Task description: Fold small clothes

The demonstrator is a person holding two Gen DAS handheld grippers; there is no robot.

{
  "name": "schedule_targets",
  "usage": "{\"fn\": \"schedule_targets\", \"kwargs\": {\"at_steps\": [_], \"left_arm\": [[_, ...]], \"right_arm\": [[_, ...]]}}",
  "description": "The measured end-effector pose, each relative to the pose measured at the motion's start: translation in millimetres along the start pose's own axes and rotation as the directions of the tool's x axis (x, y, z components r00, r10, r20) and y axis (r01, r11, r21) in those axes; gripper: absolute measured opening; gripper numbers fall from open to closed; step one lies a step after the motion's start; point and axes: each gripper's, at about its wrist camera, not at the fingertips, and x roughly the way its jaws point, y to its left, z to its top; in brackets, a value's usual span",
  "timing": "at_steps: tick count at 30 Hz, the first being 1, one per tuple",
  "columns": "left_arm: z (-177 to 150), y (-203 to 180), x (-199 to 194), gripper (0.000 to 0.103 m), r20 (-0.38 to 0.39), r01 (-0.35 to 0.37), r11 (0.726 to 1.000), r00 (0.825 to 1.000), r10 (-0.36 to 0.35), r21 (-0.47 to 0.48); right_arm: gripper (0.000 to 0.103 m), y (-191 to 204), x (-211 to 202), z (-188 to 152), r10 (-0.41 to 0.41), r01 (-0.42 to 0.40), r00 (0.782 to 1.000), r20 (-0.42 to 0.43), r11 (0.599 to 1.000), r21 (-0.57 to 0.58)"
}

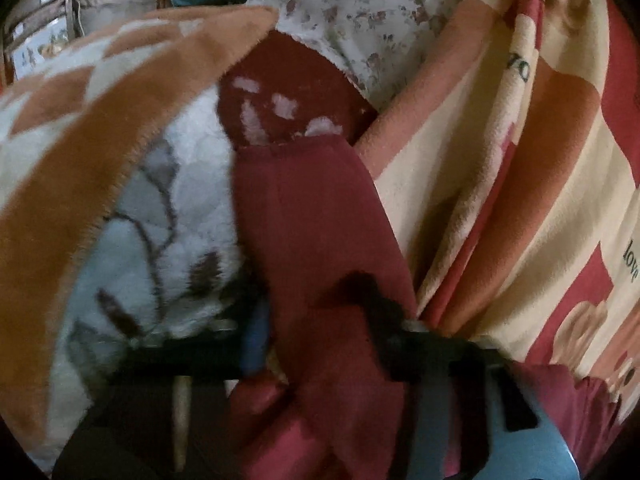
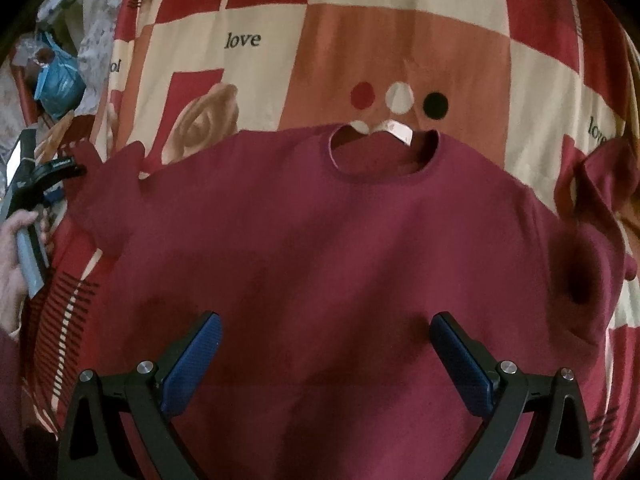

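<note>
**Mia:** What does the right camera see?

**Ben:** A dark red shirt (image 2: pixel 320 248) lying flat on a checked blanket (image 2: pixel 400 40) that says "love". The neck hole is at the far side with a white tag (image 2: pixel 400 130) in it. The right gripper (image 2: pixel 326 330) is above the shirt's lower part. Its two blue fingers (image 2: pixel 200 354) are spread wide apart and hold nothing.

**Mia:** Can it see the other gripper?

**Ben:** Yes, far off at the left edge. A hand (image 2: pixel 14 252) holds the left gripper (image 2: pixel 78 168) at the tip of the shirt's sleeve.

**Mia:** And the left camera?

**Ben:** It is very close up. Red cloth (image 1: pixel 320 240) covers the left gripper (image 1: pixel 316 344), squeezed between its fingers, so it is pinching the sleeve. Only this view shows a brown and cream fuzzy blanket (image 1: pixel 100 120) and a flowery sheet (image 1: pixel 360 12).
</note>
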Motion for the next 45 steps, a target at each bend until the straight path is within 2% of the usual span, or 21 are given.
{"fn": "schedule_targets", "kwargs": {"at_steps": [1,2,6,11,14,17,20,25,27,30,34,37,39,40,41,42,43,45], "left_arm": [[-0.8,2.1,-0.7,0.017,0.008,0.006,1.000,1.000,-0.006,-0.015],[-1.6,5.5,-4.0,0.015,0.021,0.033,0.999,0.999,-0.032,-0.036],[2.9,4.6,-28.3,0.011,0.046,0.118,0.992,0.992,-0.116,-0.046],[-1.7,-13.2,-74.5,0.010,0.081,0.271,0.963,0.959,-0.271,0.006],[-13.6,-26.5,-101.5,0.010,0.060,0.355,0.935,0.933,-0.355,0.007],[-18.8,-48.9,-120.4,0.006,0.042,0.399,0.915,0.915,-0.402,0.057],[-38.0,-81.0,-154.1,0.006,0.015,0.447,0.885,0.892,-0.453,0.128],[-91.6,-144.2,-195.3,0.006,-0.072,0.540,0.803,0.838,-0.541,0.252],[-114.7,-168.4,-199.9,0.006,-0.119,0.561,0.776,0.825,-0.552,0.289],[-153.1,-203.7,-188.1,0.006,-0.200,0.558,0.758,0.830,-0.521,0.339],[-199.4,-228.4,-159.6,0.007,-0.323,0.527,0.764,0.845,-0.426,0.372],[-217.3,-228.9,-154.0,0.012,-0.381,0.498,0.768,0.854,-0.354,0.403],[-216.7,-221.5,-164.6,0.015,-0.383,0.497,0.761,0.855,-0.349,0.416],[-212.1,-214.6,-174.6,0.025,-0.382,0.504,0.758,0.852,-0.358,0.413],[-207.5,-208.0,-182.5,0.031,-0.369,0.507,0.758,0.853,-0.370,0.410],[-202.7,-199.8,-191.5,0.041,-0.337,0.498,0.763,0.861,-0.380,0.412],[-196.1,-188.2,-201.5,0.048,-0.278,0.465,0.780,0.883,-0.378,0.418],[-188.0,-172.6,-209.8,0.056,-0.179,0.396,0.811,0.918,-0.353,0.430]], "right_arm": [[0.103,-1.5,0.8,-0.5,0.001,-0.001,1.000,-0.002,1.000,0.006],[0.103,-3.0,1.3,-0.9,0.002,-0.002,1.000,-0.003,1.000,0.012],[0.103,-6.2,0.9,-1.4,0.011,-0.011,1.000,0.008,0.999,0.031],[0.103,-7.3,-5.2,-2.7,0.022,-0.022,0.999,0.023,0.999,0.029],[0.103,-10.2,-16.0,-5.3,0.030,-0.031,0.998,0.047,0.999,0.029],[0.103,-16.1,-27.2,-5.8,0.030,-0.032,0.997,0.072,0.999,0.033],[0.103,-26.5,-38.7,-4.7,0.026,-0.031,0.995,0.096,0.998,0.054],[0.103,-46.6,-53.7,-4.7,0.028,-0.041,0.992,0.127,0.994,0.105],[0.103,-53.9,-57.6,-7.0,0.027,-0.043,0.991,0.132,0.992,0.119],[0.103,-63.8,-60.8,-11.0,0.020,-0.037,0.991,0.133,0.991,0.131],[0.103,-75.1,-61.4,-14.6,0.035,-0.053,0.992,0.124,0.987,0.150],[0.103,-78.1,-58.5,-10.4,0.055,-0.070,0.993,0.106,0.986,0.149],[0.103,-76.1,-56.5,-7.2,0.063,-0.077,0.992,0.106,0.989,0.125],[0.103,-73.4,-55.2,-4.3,0.070,-0.081,0.992,0.107,0.991,0.107],[0.103,-69.5,-54.2,-0.4,0.077,-0.086,0.991,0.110,0.993,0.085],[0.103,-64.3,-52.3,5.0,0.089,-0.096,0.989,0.117,0.994,0.058],[0.103,-60.8,-49.4,8.9,0.099,-0.105,0.988,0.117,0.994,0.043],[0.103,-51.6,-39.0,18.1,0.127,-0.130,0.988,0.091,0.991,0.026]]}}
